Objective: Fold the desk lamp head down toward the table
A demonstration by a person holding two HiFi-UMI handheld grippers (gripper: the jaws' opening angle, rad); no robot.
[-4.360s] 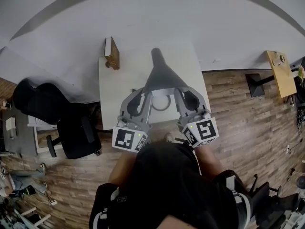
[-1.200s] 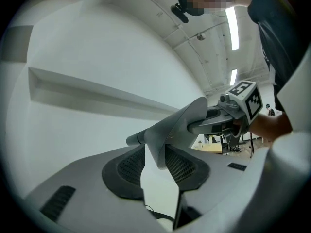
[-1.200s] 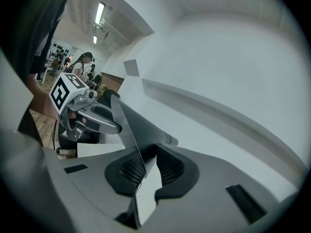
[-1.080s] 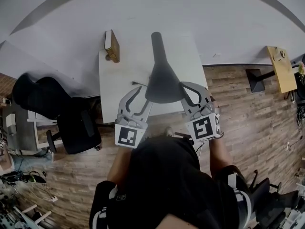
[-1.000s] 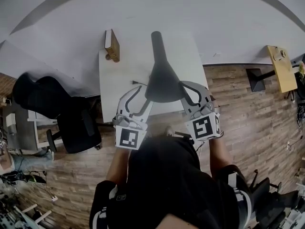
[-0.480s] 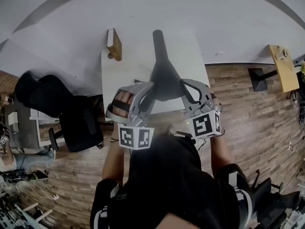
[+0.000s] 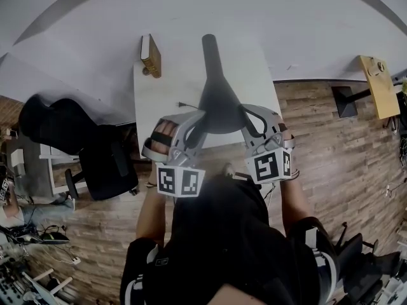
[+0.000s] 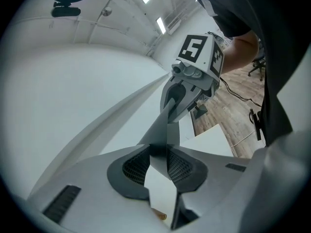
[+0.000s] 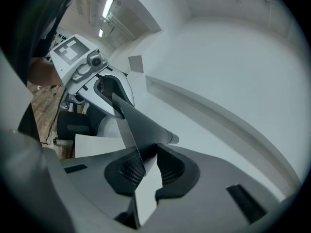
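The grey flared lamp head (image 7: 217,103) stands over the white table (image 7: 159,103), and its neck (image 7: 210,49) runs away toward the wall. My left gripper (image 7: 197,118) is on the head's left rim. Its jaws are closing, and the thin rim (image 8: 164,118) sits between the dark pads (image 8: 133,166), touching both. My right gripper (image 7: 245,114) is shut on the right rim. In the right gripper view the rim (image 9: 138,125) is pinched between the pads (image 9: 167,169). Each gripper shows in the other's view across the head: the right gripper (image 8: 194,72) and the left gripper (image 9: 92,76).
A small wooden block (image 7: 150,56) stands at the table's far left corner. A black office chair (image 7: 76,142) is on the left over the wood floor. A wooden side table (image 7: 376,84) stands far right. A white wall lies behind the table.
My left gripper has rolled, so its marker cube now faces up differently. Its jaws have narrowed onto the lamp head's left rim. The right gripper has stayed in place on the right rim.
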